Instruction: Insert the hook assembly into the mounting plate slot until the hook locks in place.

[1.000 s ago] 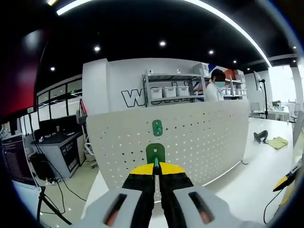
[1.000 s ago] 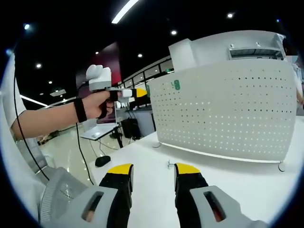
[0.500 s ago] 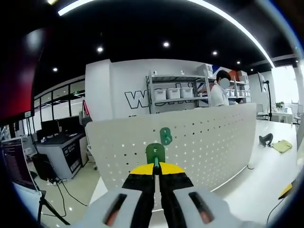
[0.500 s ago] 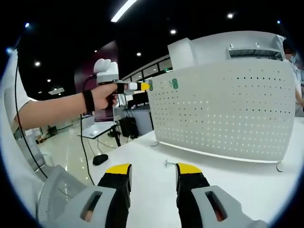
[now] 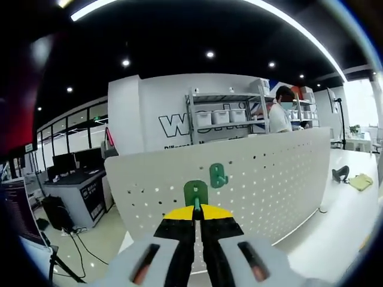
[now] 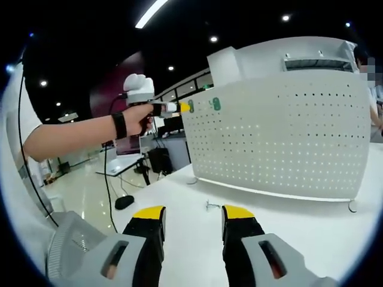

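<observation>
Your left gripper pinches a green hook near the pegboard, left of a second green hook already on the board; whether the held one touches it is hard to tell. Your right gripper hangs spread over the white table, near a small metal part too tiny to identify.

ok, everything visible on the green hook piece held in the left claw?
The small green plastic hook piece is a flat plate with a rounded top and a dark slot near its middle. It stands upright, pinched at its lower edge between the yellow-tipped jaws of the left claw, which is shut on it. It is held up in front of the white perforated pegboard, near a second green hook already on the board. Contact with the board cannot be told.
</observation>
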The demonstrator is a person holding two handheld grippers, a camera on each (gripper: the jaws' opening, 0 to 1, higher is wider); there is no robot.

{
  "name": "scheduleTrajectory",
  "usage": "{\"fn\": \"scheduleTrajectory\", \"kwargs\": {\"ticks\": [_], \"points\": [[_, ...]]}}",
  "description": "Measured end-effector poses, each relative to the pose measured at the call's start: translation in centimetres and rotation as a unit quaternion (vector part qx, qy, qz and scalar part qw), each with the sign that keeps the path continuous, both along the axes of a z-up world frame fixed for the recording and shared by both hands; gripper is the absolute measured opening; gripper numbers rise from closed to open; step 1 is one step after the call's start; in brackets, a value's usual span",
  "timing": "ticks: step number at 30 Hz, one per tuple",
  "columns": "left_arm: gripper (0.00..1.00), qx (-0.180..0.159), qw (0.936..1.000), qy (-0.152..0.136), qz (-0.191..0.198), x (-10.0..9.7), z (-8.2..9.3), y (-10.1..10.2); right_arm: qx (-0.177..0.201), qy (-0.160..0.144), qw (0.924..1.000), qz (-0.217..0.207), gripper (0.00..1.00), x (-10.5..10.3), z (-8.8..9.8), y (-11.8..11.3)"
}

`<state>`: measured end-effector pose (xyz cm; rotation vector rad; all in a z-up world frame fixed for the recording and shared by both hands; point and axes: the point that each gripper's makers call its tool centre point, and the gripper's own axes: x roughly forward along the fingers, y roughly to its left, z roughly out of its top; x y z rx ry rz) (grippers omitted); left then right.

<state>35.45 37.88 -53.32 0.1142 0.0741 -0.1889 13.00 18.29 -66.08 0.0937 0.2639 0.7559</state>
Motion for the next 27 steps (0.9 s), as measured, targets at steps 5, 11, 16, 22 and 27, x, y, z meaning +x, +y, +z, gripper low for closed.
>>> {"fn": "scheduleTrajectory", "kwargs": {"ticks": [5, 11, 16, 22, 27], "points": [[0.02, -0.002, 1.0000, 0.001, 0.000, 0.8, 0.0, -0.2, 0.001, 0.004, 1.0000, -0.008, 0.38, 0.2, -0.1, -0.4], [0.02, -0.007, 0.9999, -0.003, 0.007, 1.8, 0.2, 0.2, 0.000, 0.008, 0.9999, -0.011, 0.38, 0.4, -0.5, -0.6], [0.02, -0.015, 0.9997, -0.009, 0.016, 2.4, 0.5, 0.5, 0.003, 0.009, 0.9999, -0.010, 0.38, 0.7, -0.4, -0.3], [0.02, -0.016, 0.9996, -0.016, 0.019, 3.3, 0.8, 0.4, -0.002, 0.012, 0.9999, -0.004, 0.38, 0.8, -0.5, -0.2], [0.02, -0.023, 0.9994, -0.010, 0.022, 4.0, 0.5, 0.3, -0.005, 0.013, 0.9999, -0.004, 0.38, 0.7, -0.7, -0.3]]}}
